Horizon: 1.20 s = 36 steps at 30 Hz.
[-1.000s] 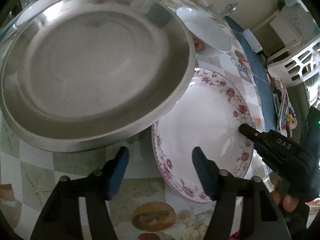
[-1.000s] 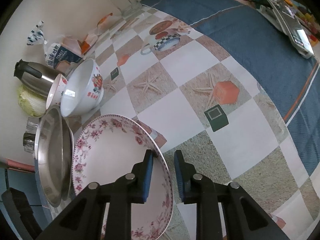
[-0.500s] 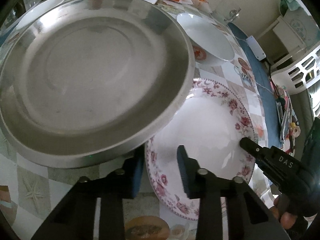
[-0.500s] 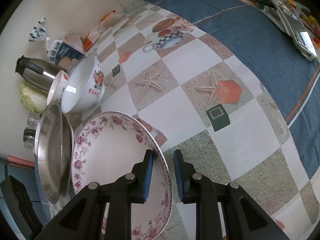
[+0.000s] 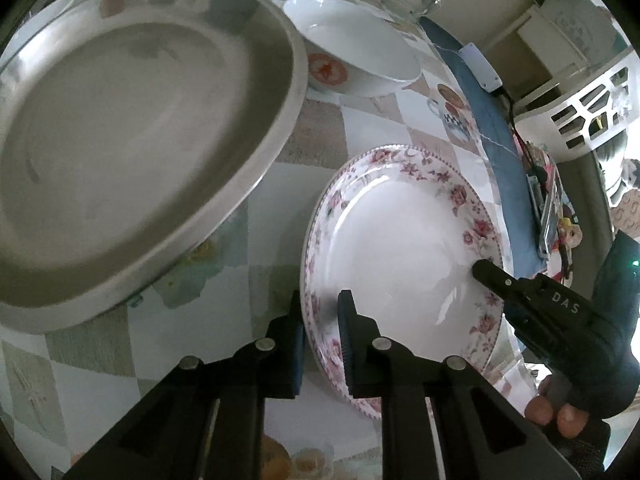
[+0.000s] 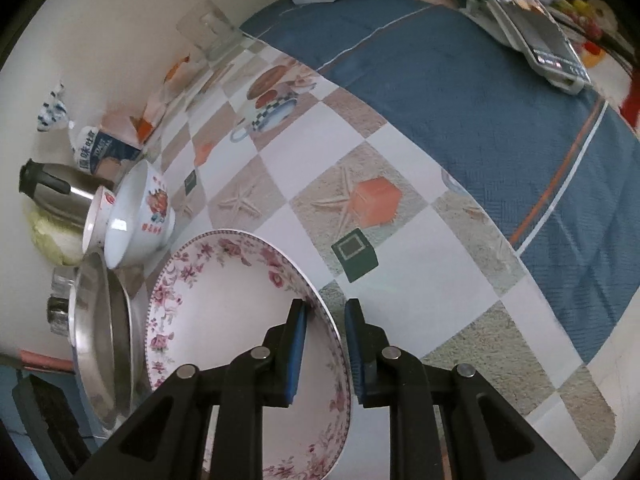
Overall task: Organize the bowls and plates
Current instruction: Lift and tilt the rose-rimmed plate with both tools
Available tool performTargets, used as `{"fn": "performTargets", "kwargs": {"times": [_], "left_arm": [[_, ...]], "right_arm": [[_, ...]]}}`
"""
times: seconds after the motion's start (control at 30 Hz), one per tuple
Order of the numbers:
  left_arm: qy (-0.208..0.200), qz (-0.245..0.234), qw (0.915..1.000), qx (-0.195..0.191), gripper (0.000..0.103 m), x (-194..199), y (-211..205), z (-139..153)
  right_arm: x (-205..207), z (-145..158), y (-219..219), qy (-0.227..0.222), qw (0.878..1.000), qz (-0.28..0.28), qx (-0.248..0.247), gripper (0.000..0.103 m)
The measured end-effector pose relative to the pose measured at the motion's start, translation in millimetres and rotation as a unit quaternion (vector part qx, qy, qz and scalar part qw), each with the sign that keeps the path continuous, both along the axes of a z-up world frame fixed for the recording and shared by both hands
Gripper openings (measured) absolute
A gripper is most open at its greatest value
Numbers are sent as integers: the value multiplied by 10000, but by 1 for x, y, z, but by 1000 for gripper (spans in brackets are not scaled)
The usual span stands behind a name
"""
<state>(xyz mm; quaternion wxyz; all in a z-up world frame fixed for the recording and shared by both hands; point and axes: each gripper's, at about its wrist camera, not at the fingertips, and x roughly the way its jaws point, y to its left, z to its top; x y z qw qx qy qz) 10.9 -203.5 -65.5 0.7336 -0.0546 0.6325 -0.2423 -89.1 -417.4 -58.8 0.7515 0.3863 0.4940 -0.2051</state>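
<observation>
So both grippers are on the floral plate (image 5: pixel 400 240) over the table (image 6: pixel 280 216): right gripper (image 6: pixel 325 344) clamped on one rim, left gripper (image 5: pixel 320 332) fingers closing on the opposite rim, probably to carry it level.

checkered table (image 6: pixel 400 168), blue cloth (image 6: pixel 460 92) over far part. on it: white bowl (image 6: pixel 136 216), kettle (image 6: pixel 52 188), glass (image 6: pixel 208 32), cabbage (image 6: pixel 56 240).
</observation>
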Motion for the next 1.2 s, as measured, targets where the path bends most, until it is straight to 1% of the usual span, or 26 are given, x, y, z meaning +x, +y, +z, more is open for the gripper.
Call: {"fn": "performTargets", "kwargs": {"times": [0.13,0.4,0.5,0.7,0.8,0.9,1.07,1.13,1.2], "left_arm": [[-26,65,9999,-84,16,4,0,0],[-238,-65,9997,-86,17,8,-2,1],[-171,-75,9997,-131,17,11,1,1],[-195,-69,9996,-167,17,12,3,0],[-209,-120,9996,-178,16,12,2,0],[-278,-138,9994,-154,15,13,0,2],[-248,-132,9993,-248,15,14,3,4],[-307,-187,9990,-248,15,13,1,7],[-410,-260,9985,-244,15,12,0,11]], "right_arm": [[-3,-2,-4,-89,9999,-42,95,21],[-3,-1,-1,-116,9999,13,-32,22],[1,-1,1,-96,9998,81,-150,22],[0,-2,-1,-242,9997,20,-81,22],[-3,-4,-5,-368,9993,-92,76,19],[-4,-3,-5,-427,9991,-41,66,18],[-5,-2,-6,-537,9984,-84,158,16],[-5,-1,-7,-563,9982,-139,152,15],[-7,4,-8,-688,9974,-170,127,14]]}}
